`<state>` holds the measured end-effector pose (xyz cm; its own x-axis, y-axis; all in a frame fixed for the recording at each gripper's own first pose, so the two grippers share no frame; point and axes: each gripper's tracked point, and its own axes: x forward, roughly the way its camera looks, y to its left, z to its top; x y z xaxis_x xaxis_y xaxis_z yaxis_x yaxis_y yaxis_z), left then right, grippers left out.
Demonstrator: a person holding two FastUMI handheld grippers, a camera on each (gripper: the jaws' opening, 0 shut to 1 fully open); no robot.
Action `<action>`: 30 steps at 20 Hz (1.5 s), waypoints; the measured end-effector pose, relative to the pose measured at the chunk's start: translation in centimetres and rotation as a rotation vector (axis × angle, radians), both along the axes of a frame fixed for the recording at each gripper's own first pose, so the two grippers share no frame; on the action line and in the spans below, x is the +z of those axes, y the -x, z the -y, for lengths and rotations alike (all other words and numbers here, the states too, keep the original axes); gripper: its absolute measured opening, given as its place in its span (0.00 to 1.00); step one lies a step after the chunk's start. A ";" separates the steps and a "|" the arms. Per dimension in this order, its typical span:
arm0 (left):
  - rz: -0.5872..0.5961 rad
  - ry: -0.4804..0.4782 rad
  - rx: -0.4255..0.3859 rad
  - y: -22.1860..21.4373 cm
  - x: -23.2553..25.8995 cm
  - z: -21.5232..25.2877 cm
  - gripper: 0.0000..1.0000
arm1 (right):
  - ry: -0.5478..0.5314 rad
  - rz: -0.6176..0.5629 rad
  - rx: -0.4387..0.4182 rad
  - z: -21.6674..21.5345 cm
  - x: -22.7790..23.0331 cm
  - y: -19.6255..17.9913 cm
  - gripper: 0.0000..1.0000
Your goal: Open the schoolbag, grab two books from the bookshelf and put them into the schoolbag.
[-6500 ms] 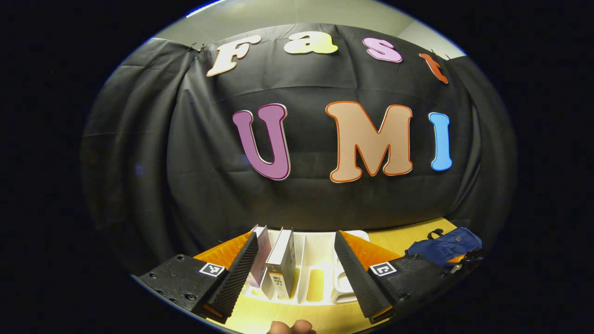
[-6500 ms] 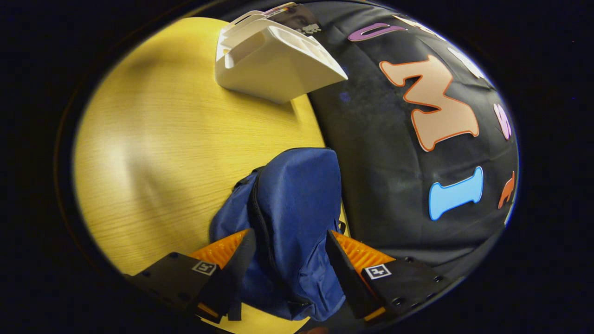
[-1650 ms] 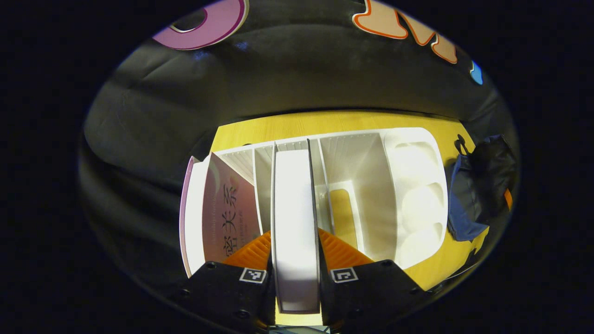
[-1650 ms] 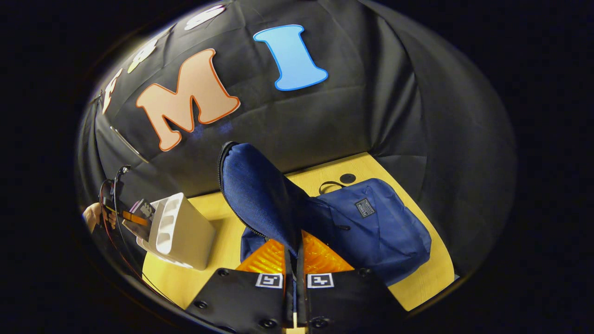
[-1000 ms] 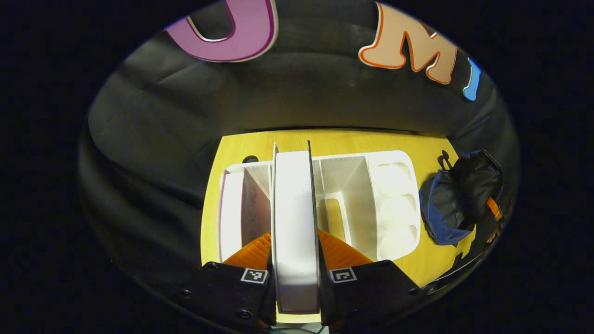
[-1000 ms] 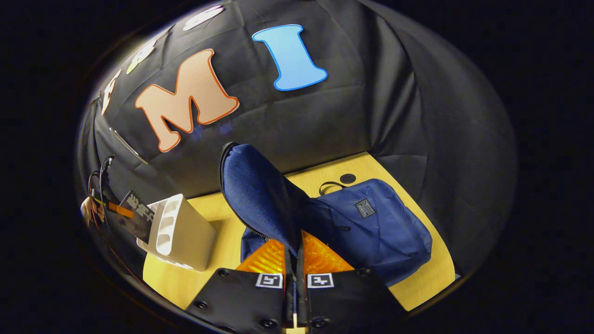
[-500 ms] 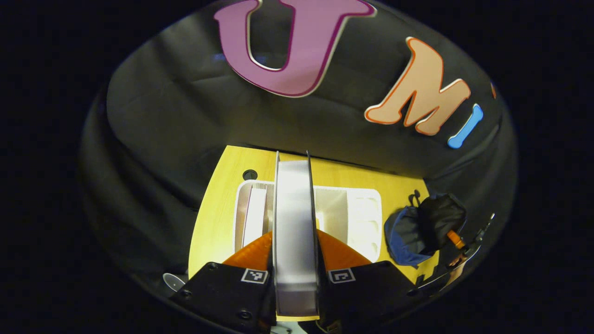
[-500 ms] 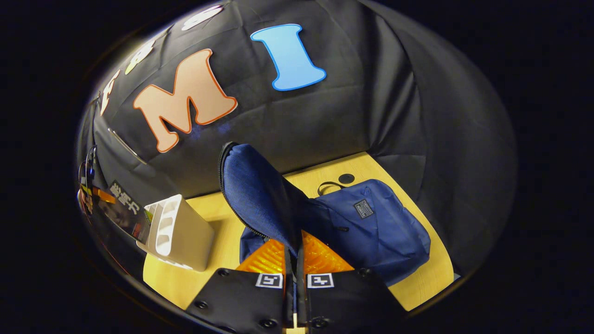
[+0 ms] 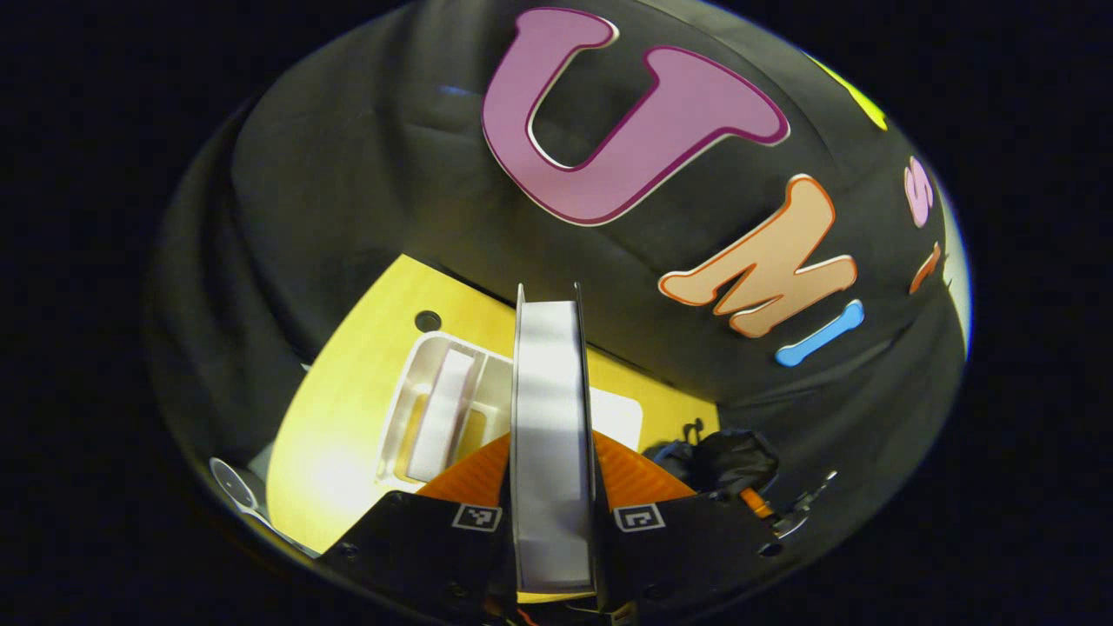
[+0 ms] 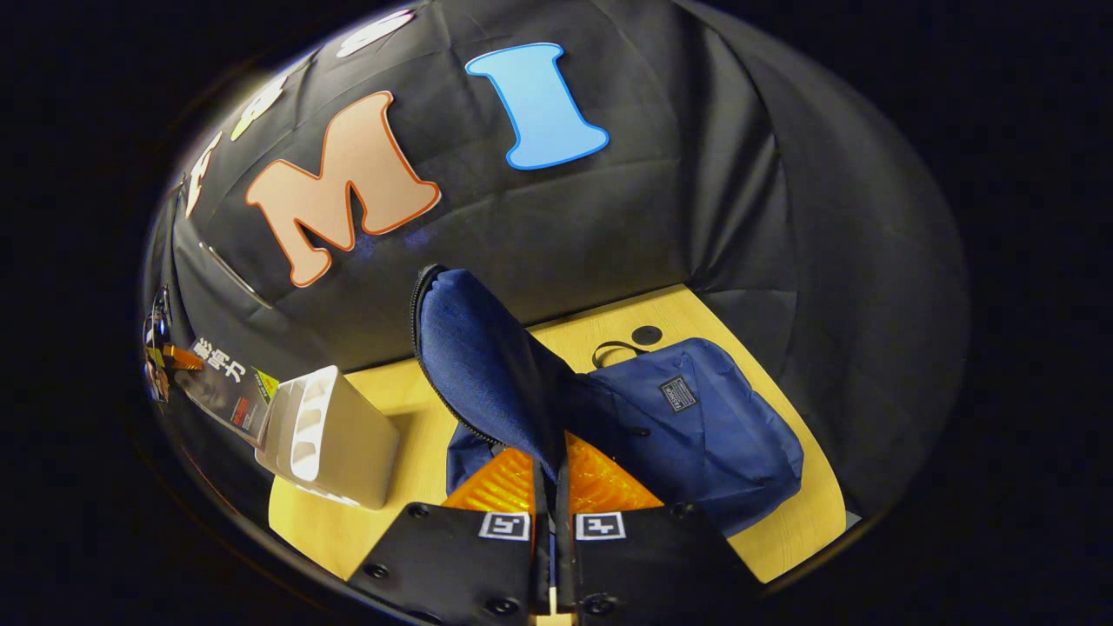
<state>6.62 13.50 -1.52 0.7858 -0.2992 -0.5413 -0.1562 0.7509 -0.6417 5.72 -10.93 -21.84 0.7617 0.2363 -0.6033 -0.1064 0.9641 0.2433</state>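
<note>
My left gripper (image 9: 553, 445) is shut on a book (image 9: 548, 365), held edge-on well above the white bookshelf (image 9: 409, 391). A second book (image 9: 442, 409) still stands in a left slot of the shelf. The blue schoolbag (image 9: 726, 456) lies to the right of the shelf. In the right gripper view, my right gripper (image 10: 554, 458) is shut on the schoolbag's flap (image 10: 478, 365) and holds it raised above the bag's body (image 10: 696, 417). Far left in that view, the lifted book (image 10: 228, 387) hangs over the bookshelf (image 10: 339, 443).
Shelf and bag rest on a yellow wooden table (image 10: 796, 526) with a round cable hole (image 10: 646, 334) near the back. The black cloth wall stands close behind the table. Another cable hole (image 9: 427, 320) sits behind the shelf.
My left gripper has lifted the book clear of the bookshelf, rising and tilting to the right. My right gripper still holds the bag's flap up in the same place.
</note>
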 end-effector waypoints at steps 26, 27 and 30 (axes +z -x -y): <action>-0.160 0.358 -0.208 -6.0 -12.9 34.8 0.34 | -0.106 0.022 -0.015 1.3 1.8 0.0 0.09; -0.171 0.347 -0.224 -6.2 -13.5 35.9 0.32 | -0.109 0.024 -0.021 1.4 1.4 0.0 0.04; -0.188 0.344 -0.247 -7.6 -14.8 38.9 0.34 | -0.124 0.029 -0.022 1.1 1.4 -0.2 0.04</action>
